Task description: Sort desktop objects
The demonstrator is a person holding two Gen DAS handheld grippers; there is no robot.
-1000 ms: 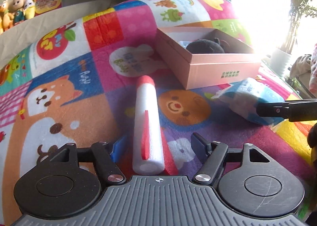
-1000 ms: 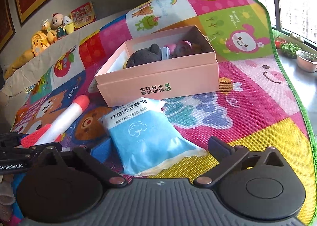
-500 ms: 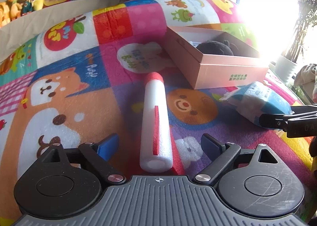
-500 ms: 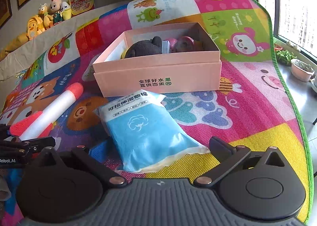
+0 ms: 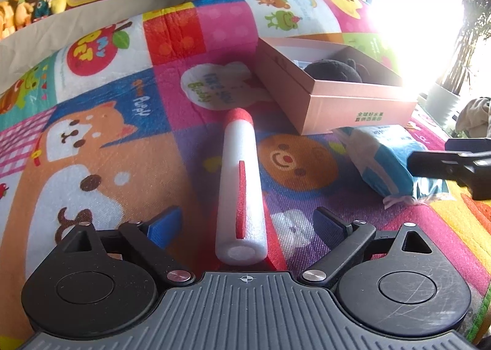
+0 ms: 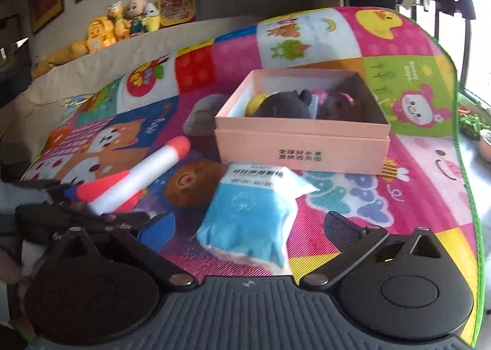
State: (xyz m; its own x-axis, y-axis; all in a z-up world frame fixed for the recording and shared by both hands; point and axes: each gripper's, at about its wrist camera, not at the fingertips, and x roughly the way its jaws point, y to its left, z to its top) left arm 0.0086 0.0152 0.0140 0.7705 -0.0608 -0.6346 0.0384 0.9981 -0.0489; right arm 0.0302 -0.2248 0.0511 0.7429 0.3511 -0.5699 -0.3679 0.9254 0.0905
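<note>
A white foam rocket with a red tip and red fins lies on the colourful play mat. Its tail end sits between the fingers of my left gripper, whose jaws are opening, and the blue pads stand clear of it on both sides. To its right lies a blue pack of cotton tissues, just in front of an open pink box. The box holds a dark plush toy and other soft items. My right gripper is open above the pack's near end, its fingers apart from the pack.
The mat's green-trimmed edge drops off at the right, with potted plants beyond it by the window. Plush toys line a ledge along the back wall. Strong window glare washes out the far right of the left wrist view.
My left gripper's jaws have spread wider around the rocket's tail. My right gripper has risen, rolled and drawn back from the blue pack, which stays on the mat.
</note>
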